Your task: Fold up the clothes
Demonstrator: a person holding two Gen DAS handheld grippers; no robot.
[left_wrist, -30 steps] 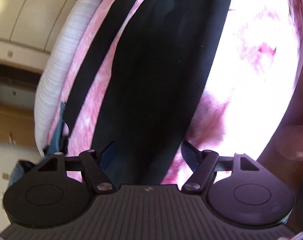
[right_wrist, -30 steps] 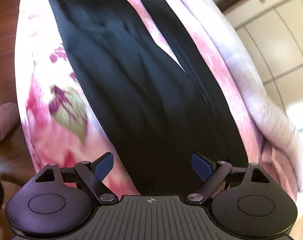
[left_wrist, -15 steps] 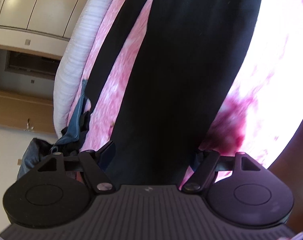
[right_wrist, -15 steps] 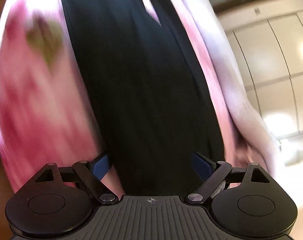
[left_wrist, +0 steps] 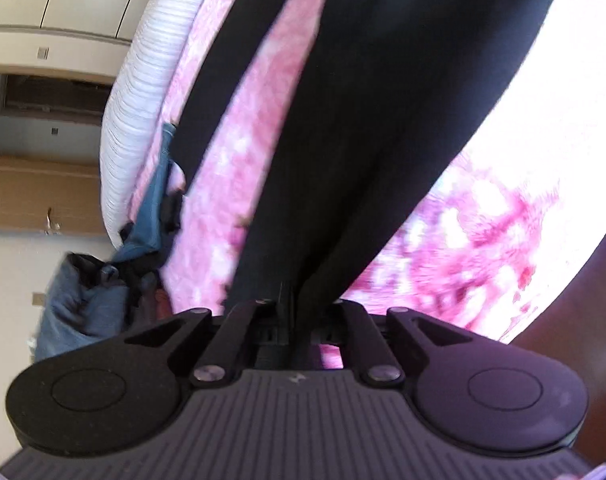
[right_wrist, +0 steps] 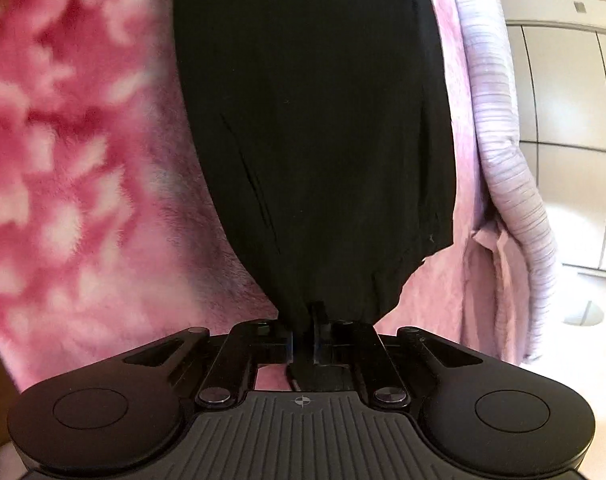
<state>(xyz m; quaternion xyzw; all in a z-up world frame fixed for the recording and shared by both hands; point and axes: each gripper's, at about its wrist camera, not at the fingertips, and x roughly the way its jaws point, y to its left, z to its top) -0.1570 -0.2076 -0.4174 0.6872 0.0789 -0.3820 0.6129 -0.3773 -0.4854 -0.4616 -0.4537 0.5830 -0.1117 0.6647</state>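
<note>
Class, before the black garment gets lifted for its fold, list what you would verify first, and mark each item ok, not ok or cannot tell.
1. Left tongs shut on the black garment: ok.
2. Right tongs shut on the same garment: ok.
3. Pink blanket not pinched by the right tongs: cannot tell, cloth hides the tips.
4. Garment lies smooth: not ok, a crease shows near the right tongs.
5. Blue clothes at the blanket's edge lie apart from the garment: ok.
6. Both grips on matching corners: cannot tell.

Pink blanket (right_wrist: 83,152) — black garment (right_wrist: 311,120) atop
</note>
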